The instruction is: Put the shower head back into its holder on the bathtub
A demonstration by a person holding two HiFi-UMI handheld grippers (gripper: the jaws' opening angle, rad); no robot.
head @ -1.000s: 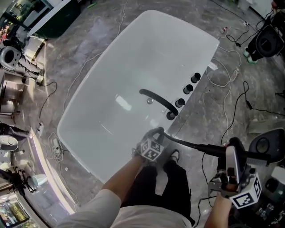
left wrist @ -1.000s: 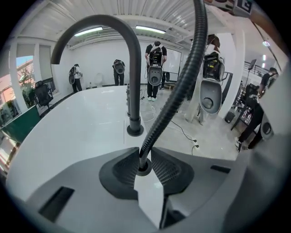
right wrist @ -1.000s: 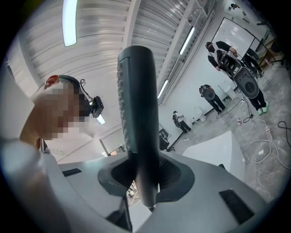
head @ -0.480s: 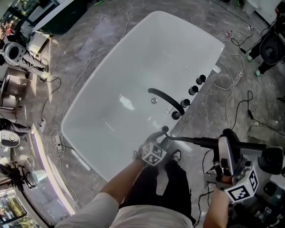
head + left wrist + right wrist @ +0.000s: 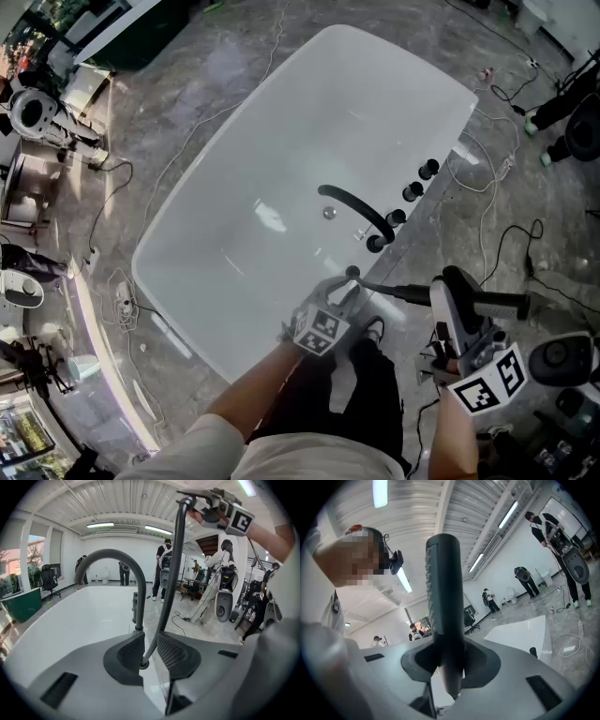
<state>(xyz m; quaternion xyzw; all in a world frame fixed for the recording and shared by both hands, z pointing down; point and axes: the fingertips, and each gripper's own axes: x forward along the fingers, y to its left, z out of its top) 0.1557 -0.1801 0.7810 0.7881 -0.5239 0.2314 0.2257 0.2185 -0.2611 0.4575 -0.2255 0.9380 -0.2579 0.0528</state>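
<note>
Shower head: one black, stick-shaped shower head (image 5: 444, 597) sits between the right claw's (image 5: 450, 660) jaws, pinched tight. It is held over the floor, just beside the white oval bathtub (image 5: 281, 141).
Hose: one thin black hose (image 5: 171, 583) passes between the left claw's (image 5: 149, 649) jaws, which have just been spreading and sit loose about it.
Tub rim: one curved black spout (image 5: 356, 208) and three round black knobs (image 5: 412, 191).

I am looking at a bathtub (image 5: 281, 131) gleaming glossy white and smooth, its curved spout (image 5: 361, 211) showing matt black metal. The shower head (image 5: 443, 597) is looking like matt black plastic, ribbed along one edge, against my right gripper's (image 5: 449, 660) matt grey, finely meshed pads (image 5: 479, 662). The floor (image 5: 187, 75) is shining like polished grey stone.
</note>
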